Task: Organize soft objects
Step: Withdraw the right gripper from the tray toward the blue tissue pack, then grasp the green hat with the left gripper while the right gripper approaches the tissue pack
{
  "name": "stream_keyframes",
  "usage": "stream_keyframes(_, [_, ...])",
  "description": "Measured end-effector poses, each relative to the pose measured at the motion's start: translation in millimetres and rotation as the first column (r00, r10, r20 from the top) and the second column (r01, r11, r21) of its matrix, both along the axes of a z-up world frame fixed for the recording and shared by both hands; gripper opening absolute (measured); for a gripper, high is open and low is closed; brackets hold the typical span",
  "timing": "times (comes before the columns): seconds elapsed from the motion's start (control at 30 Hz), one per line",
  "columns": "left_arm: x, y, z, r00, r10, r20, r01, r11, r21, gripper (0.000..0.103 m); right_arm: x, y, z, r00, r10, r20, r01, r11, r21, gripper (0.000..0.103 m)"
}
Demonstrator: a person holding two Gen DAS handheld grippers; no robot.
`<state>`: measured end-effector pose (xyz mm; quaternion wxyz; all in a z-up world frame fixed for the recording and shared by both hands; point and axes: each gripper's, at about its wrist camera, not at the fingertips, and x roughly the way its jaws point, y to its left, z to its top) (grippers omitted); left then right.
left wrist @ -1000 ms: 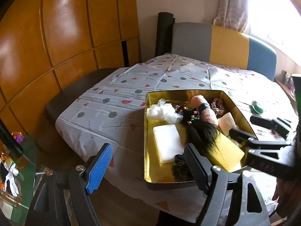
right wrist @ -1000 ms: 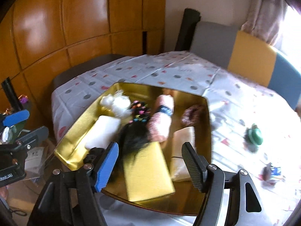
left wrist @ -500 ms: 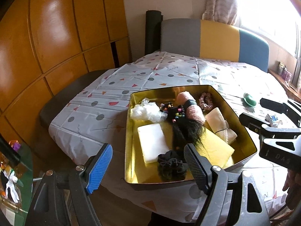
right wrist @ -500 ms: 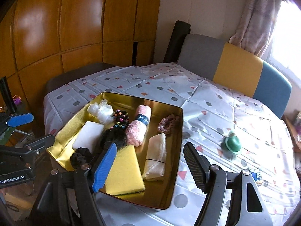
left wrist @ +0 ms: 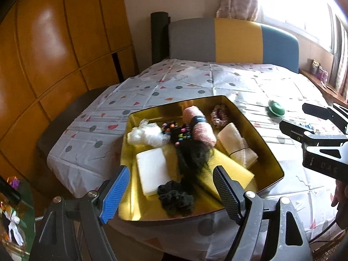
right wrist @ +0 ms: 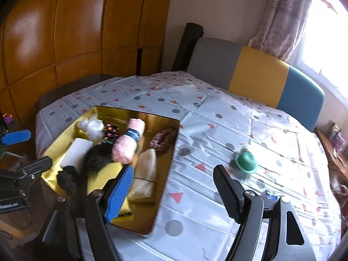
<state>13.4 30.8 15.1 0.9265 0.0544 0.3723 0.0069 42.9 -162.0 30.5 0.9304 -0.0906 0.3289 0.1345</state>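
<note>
On the tabletop [left wrist: 228, 80], near its front edge, sits a gold tray [left wrist: 269, 152] full of soft things: a yellow sponge [left wrist: 230, 169], a white sponge [left wrist: 152, 169], a pink towel roll [left wrist: 202, 128]. Both the left hand-held gripper [left wrist: 169, 189] and the right hand-held gripper [right wrist: 171, 189] are spread, holding nothing; the right's jaws are opening. A small green toy [right wrist: 245, 163] lies toward the right edge.

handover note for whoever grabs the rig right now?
Left gripper: open, empty, near the tray's front edge.
Right gripper: jaws opening, nothing between them, over the tablecloth beside the tray.
Gold tray already holds the pink rolled towel, white foam block, yellow sponge, cream cloth, black scrunchie and more.
Left: green round item, on the cloth outside the tray.
</note>
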Motion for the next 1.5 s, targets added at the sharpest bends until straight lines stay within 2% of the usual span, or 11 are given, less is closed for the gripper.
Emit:
stream_keyframes(0.2, [12.0, -32.0, 5.9, 0.997, -0.074, 0.016, 0.074, 0.997, 0.021, 0.080, 9.8, -35.2, -9.2, 0.999, -0.044, -0.031, 0.043, 0.999, -0.026, 0.077])
stream_keyframes(0.37, [21.1, -67.0, 10.7, 0.987, -0.160, 0.031, 0.158, 0.986, 0.059, 0.080, 24.5, -93.9, -27.7, 0.986, -0.150, -0.078, 0.145, 0.987, -0.062, 0.077])
stream_keyframes(0.5, [23.6, -93.4, 14.6, 0.973, -0.226, 0.043, 0.221, 0.972, 0.084, 0.080, 34.8, -160.6, -52.5, 0.945, -0.300, -0.128, 0.294, 0.954, -0.064, 0.077])
stream_keyframes(0.6, [25.1, -112.6, 14.0, 0.962, -0.271, 0.040, 0.265, 0.957, 0.114, 0.080, 37.0, -205.3, -70.8, 0.898, -0.407, -0.164, 0.404, 0.913, -0.056, 0.077])
stream_keyframes(0.7, [27.3, -127.6, 11.9, 0.952, -0.305, 0.030, 0.299, 0.945, 0.136, 0.080, 35.3, -242.0, -80.6, 0.847, -0.490, -0.205, 0.501, 0.866, 0.000, 0.077])
stream_keyframes(0.8, [29.6, -142.1, 9.8, 0.944, -0.330, 0.020, 0.324, 0.934, 0.152, 0.080, 36.2, -264.5, -81.6, 0.812, -0.530, -0.244, 0.561, 0.824, 0.077, 0.077])
stream_keyframes(0.93, [32.1, -159.5, 7.2, 0.933, -0.360, 0.011, 0.353, 0.921, 0.166, 0.080, 38.0, -273.7, -81.1, 0.793, -0.551, -0.262, 0.591, 0.799, 0.110, 0.078])
stream_keyframes(1.23, [39.5, -188.1, -0.3, 0.911, -0.411, -0.013, 0.407, 0.894, 0.186, 0.080, 35.8, -272.6, -82.9, 0.790, -0.548, -0.274, 0.592, 0.798, 0.113, 0.080])
stream_keyframes(1.5, [51.6, -210.2, -11.1, 0.895, -0.444, -0.047, 0.444, 0.875, 0.193, 0.080, 34.2, -282.5, -82.1, 0.767, -0.573, -0.289, 0.625, 0.768, 0.136, 0.081])
